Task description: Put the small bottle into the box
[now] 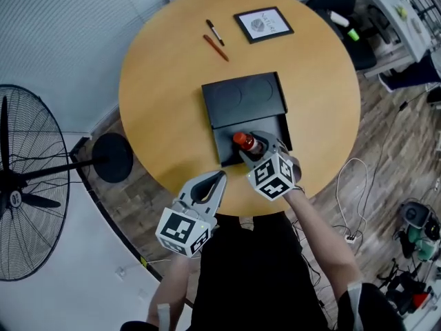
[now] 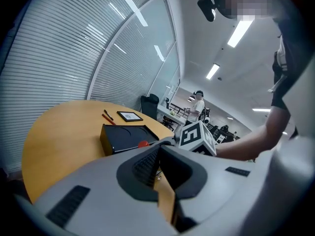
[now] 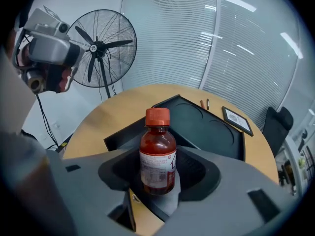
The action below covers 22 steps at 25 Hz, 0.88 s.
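Head view, from the left: fan point(image 1: 27, 185) on the floor beside the round table point(image 1: 158, 95); left gripper point(image 1: 222, 176) at the near table edge, well apart from the box; left gripper view shows its jaws pressed together point(image 2: 158, 154) with nothing between them. Black pen point(image 1: 214, 32) and orange pen point(image 1: 216, 47) lie side by side at the far side. Black box point(image 1: 242, 98) sits mid-table, lid part far, open part near; bottle point(image 1: 244, 142) stands upright over the open part; whether it touches the box floor I cannot tell. Right gripper point(image 1: 256, 149) clamps the bottle point(image 3: 157, 146) by its labelled body, red cap up, jaws point(image 3: 158, 173) on either side. Frame point(image 1: 263, 23) lies far right.
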Each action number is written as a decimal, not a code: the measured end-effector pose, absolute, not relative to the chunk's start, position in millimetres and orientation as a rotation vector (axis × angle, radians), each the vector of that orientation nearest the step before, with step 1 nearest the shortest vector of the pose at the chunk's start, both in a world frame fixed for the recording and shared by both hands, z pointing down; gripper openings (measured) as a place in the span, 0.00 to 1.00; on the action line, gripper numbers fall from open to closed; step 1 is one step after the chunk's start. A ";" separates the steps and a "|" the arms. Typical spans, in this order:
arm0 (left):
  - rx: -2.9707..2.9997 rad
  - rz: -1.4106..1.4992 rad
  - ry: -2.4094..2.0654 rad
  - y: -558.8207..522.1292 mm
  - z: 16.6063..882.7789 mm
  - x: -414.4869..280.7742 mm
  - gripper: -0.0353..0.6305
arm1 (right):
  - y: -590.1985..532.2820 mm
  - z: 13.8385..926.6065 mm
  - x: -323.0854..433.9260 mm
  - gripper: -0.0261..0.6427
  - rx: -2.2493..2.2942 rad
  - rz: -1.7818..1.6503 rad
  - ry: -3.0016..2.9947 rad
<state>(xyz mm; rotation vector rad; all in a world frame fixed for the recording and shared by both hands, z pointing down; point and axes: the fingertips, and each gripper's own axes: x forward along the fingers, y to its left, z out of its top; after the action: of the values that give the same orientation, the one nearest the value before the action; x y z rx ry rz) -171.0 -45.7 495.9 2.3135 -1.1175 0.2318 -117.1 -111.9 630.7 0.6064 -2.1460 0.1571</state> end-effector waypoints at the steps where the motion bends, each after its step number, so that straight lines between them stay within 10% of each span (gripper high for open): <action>1: 2.314 0.236 -1.112 -45.1 496.9 -172.1 0.05 | -112.3 634.1 -117.2 0.38 0.607 0.159 -2.140; 22: 2.337 0.271 -1.017 -35.6 501.3 -171.1 0.05 | -118.3 675.6 -106.8 0.38 0.639 0.209 -2.055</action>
<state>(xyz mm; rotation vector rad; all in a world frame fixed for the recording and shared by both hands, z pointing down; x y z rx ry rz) -171.1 -35.6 501.3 2.3373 -1.0172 0.2707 -106.8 -118.3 675.6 0.6388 -2.0547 0.2092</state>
